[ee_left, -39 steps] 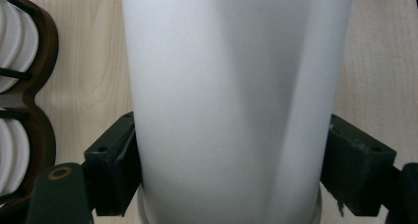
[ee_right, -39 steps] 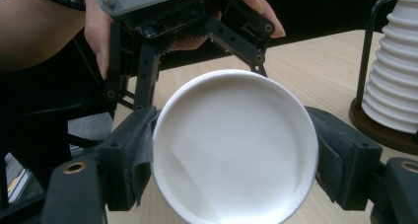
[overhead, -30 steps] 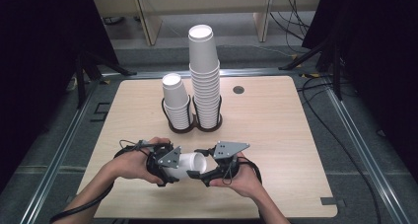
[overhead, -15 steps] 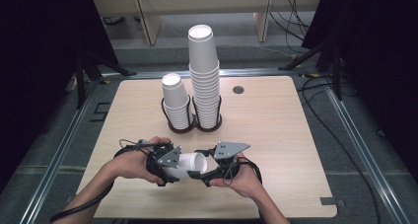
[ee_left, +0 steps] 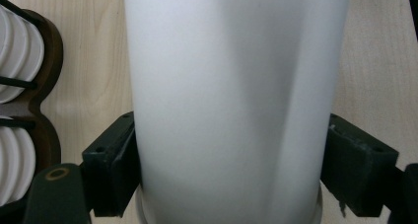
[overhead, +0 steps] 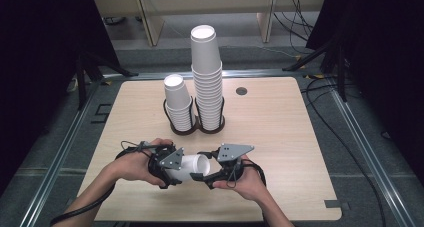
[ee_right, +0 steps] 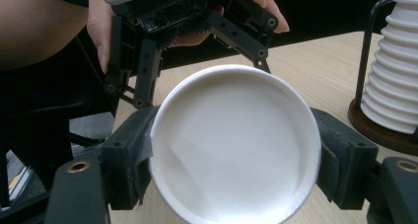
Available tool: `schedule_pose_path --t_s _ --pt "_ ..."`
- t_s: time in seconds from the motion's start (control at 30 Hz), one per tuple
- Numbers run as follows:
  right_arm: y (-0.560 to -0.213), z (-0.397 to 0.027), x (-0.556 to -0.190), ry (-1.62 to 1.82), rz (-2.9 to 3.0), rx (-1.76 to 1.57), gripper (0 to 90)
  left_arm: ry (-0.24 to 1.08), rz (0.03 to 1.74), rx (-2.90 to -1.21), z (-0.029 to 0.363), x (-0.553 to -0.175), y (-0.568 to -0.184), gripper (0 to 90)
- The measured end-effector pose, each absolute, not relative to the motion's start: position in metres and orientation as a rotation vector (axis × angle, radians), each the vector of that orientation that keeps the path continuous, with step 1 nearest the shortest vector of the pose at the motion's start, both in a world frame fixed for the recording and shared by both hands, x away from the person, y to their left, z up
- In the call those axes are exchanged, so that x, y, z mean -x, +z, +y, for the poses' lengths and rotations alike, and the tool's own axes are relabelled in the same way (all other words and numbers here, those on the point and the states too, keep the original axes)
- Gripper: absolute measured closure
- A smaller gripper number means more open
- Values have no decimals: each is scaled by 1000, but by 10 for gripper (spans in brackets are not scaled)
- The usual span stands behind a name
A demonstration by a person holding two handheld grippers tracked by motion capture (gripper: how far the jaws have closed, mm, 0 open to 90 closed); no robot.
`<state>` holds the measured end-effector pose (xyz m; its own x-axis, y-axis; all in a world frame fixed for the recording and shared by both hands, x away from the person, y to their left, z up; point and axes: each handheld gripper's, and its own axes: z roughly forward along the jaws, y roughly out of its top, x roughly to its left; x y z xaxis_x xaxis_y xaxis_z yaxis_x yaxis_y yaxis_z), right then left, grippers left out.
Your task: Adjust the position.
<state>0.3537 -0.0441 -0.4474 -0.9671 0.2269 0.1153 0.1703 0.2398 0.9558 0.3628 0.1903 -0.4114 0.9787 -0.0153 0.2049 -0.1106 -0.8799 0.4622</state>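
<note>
A white paper cup lies on its side in the air above the near part of the table, held between both grippers. My left gripper is shut on the cup's body, its pads pressing both sides. My right gripper faces it from the right. Its jaws have just been closing on the open rim end of the cup, and its pads press on the rim. The right gripper view also has the left gripper and the hand behind the cup.
A dark twin-ring holder stands mid-table with a tall stack of white cups and a shorter stack. The wooden table has a small round grommet at the back. Cables and dark stands lie around the table.
</note>
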Motion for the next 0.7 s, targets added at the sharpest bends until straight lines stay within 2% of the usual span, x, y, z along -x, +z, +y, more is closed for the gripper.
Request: schedule_pose_path --t_s 0.37,0.7 --pt "-446 -44 -353 1856 2435 -392 273 267 -119 -2651 190 -364 -409 182" --pt "-446 -46 -352 1861 2444 -385 273 213 -82 -2583 194 -365 -410 138"
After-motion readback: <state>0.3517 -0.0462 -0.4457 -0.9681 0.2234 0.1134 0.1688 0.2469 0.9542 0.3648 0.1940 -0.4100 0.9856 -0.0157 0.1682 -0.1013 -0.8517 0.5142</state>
